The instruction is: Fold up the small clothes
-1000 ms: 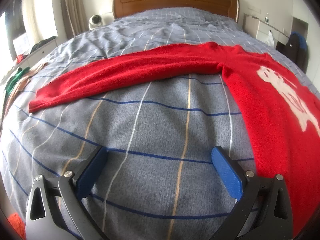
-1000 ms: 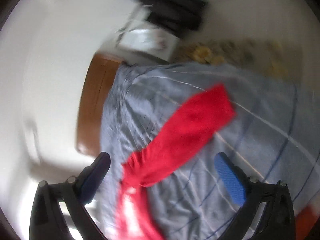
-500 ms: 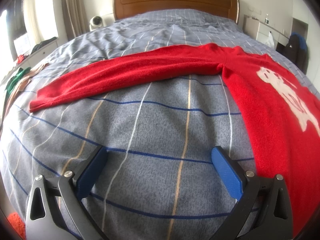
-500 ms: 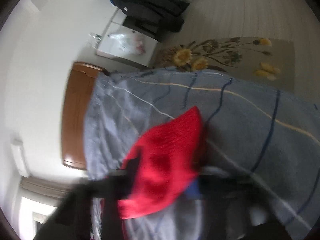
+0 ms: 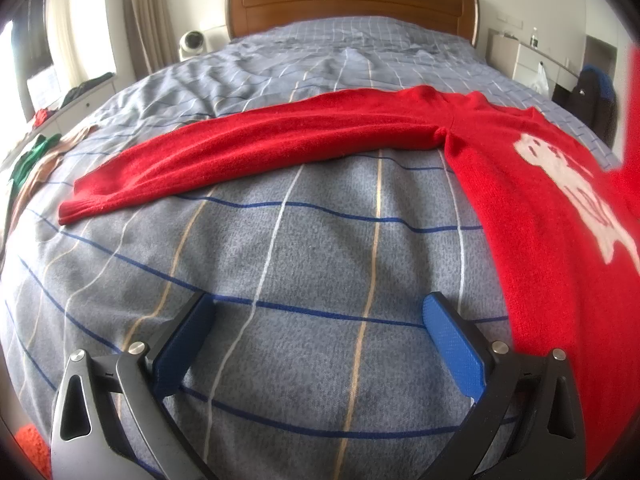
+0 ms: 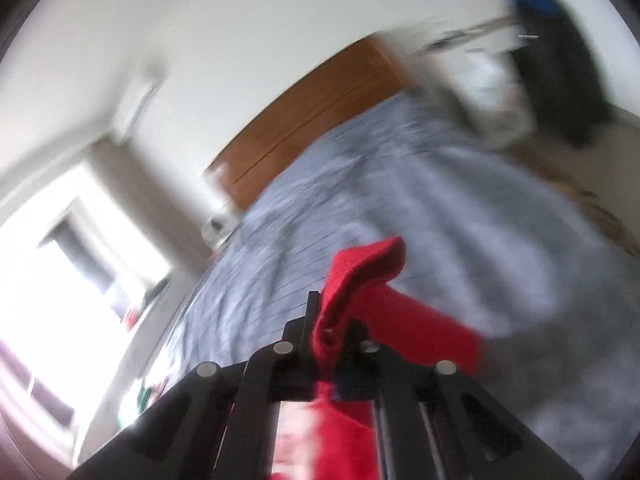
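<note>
A small red sweater [image 5: 532,184] with a white figure on its front lies on the bed. Its left sleeve [image 5: 248,156] stretches flat to the left. My left gripper [image 5: 316,332] is open and empty, low over the bedcover, with the sweater's side edge just right of its right finger. My right gripper [image 6: 332,320] is shut on the sweater's right sleeve [image 6: 368,276] and holds it up in the air. That raised sleeve shows as a red strip at the right edge of the left wrist view [image 5: 630,128].
The bed has a grey-blue checked cover [image 5: 304,248] and a wooden headboard [image 5: 348,0]. Green and tan clothes [image 5: 32,160] lie at its left edge. A white nightstand [image 5: 532,60] and dark jacket [image 5: 596,92] stand at the right.
My right gripper has closed on the right sleeve and lifted it, swinging fast so its view is blurred. The raised sleeve has entered the left wrist view. My left gripper has stayed still.
</note>
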A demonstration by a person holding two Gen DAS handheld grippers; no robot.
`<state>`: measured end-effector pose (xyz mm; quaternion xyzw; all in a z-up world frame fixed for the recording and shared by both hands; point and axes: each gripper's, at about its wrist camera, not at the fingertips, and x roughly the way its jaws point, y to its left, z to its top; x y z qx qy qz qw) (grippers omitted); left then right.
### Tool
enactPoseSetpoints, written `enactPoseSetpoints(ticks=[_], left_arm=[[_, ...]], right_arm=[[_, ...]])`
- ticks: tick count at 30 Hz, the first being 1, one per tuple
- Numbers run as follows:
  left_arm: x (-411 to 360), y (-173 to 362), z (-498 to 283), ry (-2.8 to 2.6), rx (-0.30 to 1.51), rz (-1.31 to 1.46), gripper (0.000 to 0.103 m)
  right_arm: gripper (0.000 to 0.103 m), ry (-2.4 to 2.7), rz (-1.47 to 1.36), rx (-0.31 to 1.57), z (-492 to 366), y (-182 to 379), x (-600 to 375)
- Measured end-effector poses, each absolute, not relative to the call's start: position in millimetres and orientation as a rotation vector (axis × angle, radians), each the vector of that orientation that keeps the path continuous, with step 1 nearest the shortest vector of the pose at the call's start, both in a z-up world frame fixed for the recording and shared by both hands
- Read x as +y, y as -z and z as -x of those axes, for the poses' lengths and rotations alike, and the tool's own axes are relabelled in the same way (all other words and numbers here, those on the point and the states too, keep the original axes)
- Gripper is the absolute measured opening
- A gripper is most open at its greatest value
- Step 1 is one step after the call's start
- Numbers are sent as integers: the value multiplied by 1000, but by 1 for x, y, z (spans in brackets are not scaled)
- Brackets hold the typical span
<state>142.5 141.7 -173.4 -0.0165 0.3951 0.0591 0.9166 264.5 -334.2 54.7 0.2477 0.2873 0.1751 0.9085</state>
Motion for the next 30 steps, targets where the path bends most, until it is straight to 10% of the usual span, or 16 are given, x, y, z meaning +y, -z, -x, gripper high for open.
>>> enactPoseSetpoints(ticks=[7,9,10,11,30], left_arm=[[142,174,-142,-121,806,33,103],[141,174,-142,-122,802,33,103],[141,175,-142,-122,801,32,103],[141,175,-142,-122,800,32,103],[142,174,-140,-126,789,31,103]], right_arm=[[9,-509,-324,750,-299,6,-154],[44,-588,-354,867,-302,48,-122],[85,-616,-377,913,-305,61,-116],[93,-641,-403,938,-301,71,-110],[93,-7,-262,777,-171,116,-391]])
